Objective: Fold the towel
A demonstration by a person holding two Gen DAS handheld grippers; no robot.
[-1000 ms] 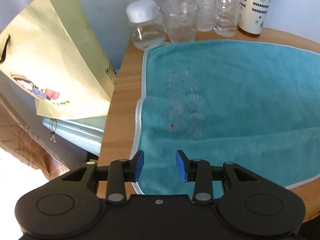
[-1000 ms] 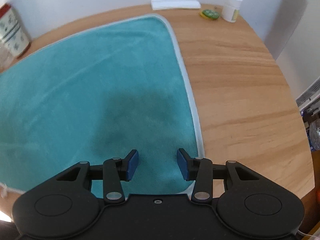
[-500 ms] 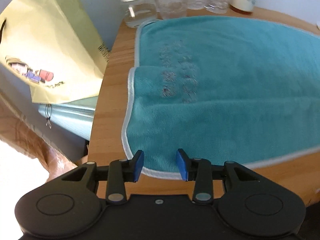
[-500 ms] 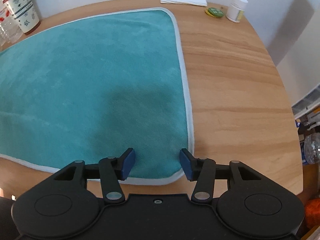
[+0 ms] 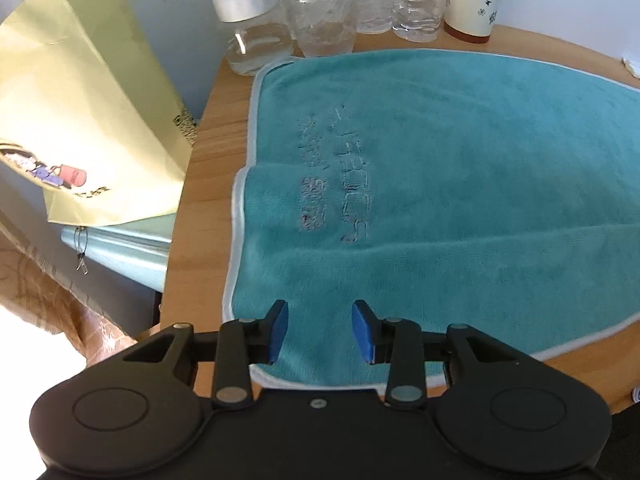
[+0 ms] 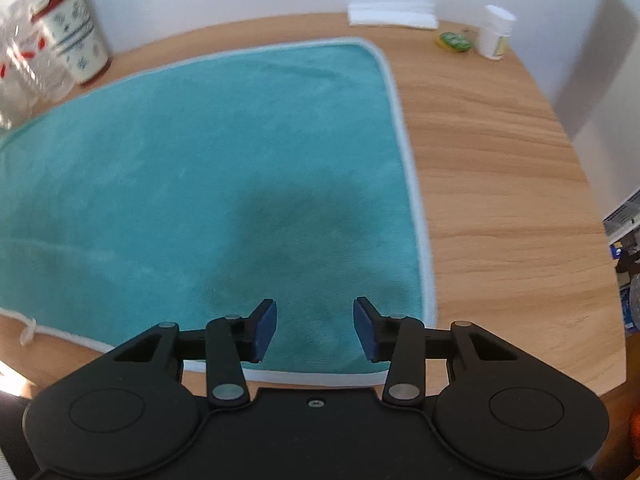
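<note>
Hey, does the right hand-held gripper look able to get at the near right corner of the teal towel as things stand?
Probably yes. The right hand-held gripper is open just above the towel, whose near right corner lies flat on bare table with nothing in the way.

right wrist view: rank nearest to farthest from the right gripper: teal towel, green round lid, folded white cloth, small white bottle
From the right gripper, open:
1. Teal towel with pale trim, directly under the fingers.
2. Green round lid, far right of the wooden table.
3. Small white bottle, just right of the lid; these two are nearly tied.
4. Folded white cloth, at the back wall.
</note>
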